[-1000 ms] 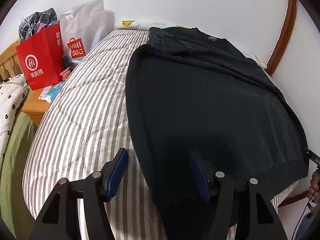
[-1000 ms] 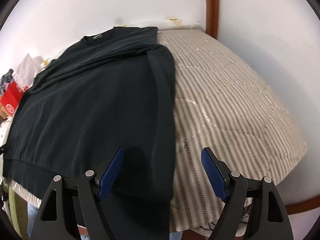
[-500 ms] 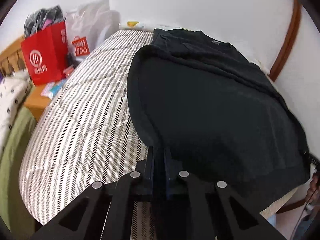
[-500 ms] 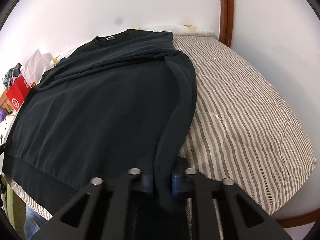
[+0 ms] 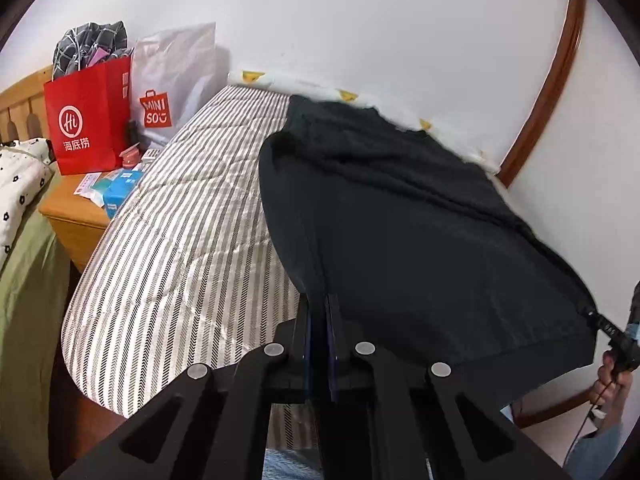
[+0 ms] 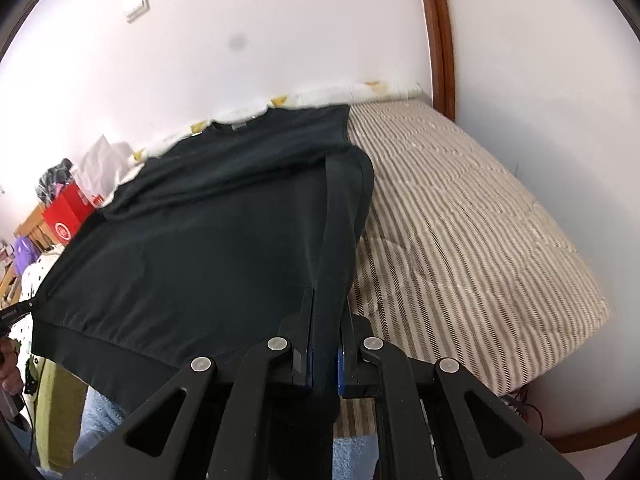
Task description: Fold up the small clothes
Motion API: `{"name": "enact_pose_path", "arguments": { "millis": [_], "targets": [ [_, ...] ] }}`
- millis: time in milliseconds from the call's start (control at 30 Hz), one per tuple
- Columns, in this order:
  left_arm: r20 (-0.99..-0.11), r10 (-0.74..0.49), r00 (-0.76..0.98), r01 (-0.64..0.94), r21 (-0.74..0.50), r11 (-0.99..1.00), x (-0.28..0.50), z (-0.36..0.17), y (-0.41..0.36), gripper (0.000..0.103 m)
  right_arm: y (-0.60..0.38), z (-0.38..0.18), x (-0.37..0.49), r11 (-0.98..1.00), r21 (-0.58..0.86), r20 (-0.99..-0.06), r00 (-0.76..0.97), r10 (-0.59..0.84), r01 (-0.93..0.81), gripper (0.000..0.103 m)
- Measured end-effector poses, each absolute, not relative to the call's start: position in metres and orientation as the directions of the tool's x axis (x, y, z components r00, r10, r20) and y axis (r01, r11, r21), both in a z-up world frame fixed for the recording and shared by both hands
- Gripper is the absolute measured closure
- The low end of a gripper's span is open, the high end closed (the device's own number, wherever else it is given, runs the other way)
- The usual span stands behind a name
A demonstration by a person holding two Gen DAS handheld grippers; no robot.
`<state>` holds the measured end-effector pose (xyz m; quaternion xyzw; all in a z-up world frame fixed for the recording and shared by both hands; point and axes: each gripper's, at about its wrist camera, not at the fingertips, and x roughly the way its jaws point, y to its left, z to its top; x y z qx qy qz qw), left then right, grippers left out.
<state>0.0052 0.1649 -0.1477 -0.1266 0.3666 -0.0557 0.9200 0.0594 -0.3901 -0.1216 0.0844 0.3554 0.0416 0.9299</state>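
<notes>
Room: white walls met a bed (image 5: 168, 240) with a striped cover, and a curved wooden frame (image 5: 556, 80) ran up the wall at its far end.
Sweater: a dark sweater (image 5: 420, 240) lay spread across the bed, collar toward the wall, its near hem raised off the cover at both bottom corners.
Left claw: the left claw (image 5: 319, 312) was clenched on the sweater's left bottom corner, with cloth pinched between its blue pads.
Right claw: the right claw (image 6: 325, 328) was clamped on the right bottom corner, where a folded-in sleeve ran down into its jaws.
Hem: the ribbed band hung taut between the two claws; part of it was blurred, so its exact line was hard to read.
Nightstand: a wooden nightstand (image 5: 72, 216) stood beside the bed, carrying a red bag (image 5: 88, 120), a white bag (image 5: 172, 84) and some small packets.
Person: a hand (image 5: 612, 376) showed at the left view's right edge, holding the other claw's handle.
</notes>
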Motion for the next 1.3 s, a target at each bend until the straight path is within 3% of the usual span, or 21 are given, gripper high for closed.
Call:
{"name": "enact_pose_path", "arguments": {
  "millis": [233, 600, 900, 1300],
  "targets": [
    [-0.595, -0.218, 0.773, 0.045, -0.291, 0.956, 0.025, -0.121, 0.168, 0.097, -0.379, -0.100, 0.079, 0.982, 0.185, -0.596, 0.788, 0.153, -0.050, 0.096],
    [-0.542, -0.145, 0.828, 0.015, -0.236, 0.972, 0.121, -0.070, 0.165, 0.097, -0.382, -0.037, 0.167, 0.977, 0.209, -0.514, 0.845, 0.147, -0.043, 0.096],
    [-0.572, -0.096, 0.814, -0.030, -0.206, 0.978, 0.220, -0.074, 0.158, 0.097, -0.381, -0.031, 0.269, 0.974, 0.225, -0.517, 0.844, 0.145, -0.030, 0.096],
    [-0.648, -0.035, 0.761, -0.075, -0.141, 0.987, 0.308, -0.117, 0.153, 0.096, -0.384, -0.083, 0.382, 0.964, 0.266, -0.605, 0.780, 0.158, 0.011, 0.096]
  ]
}}
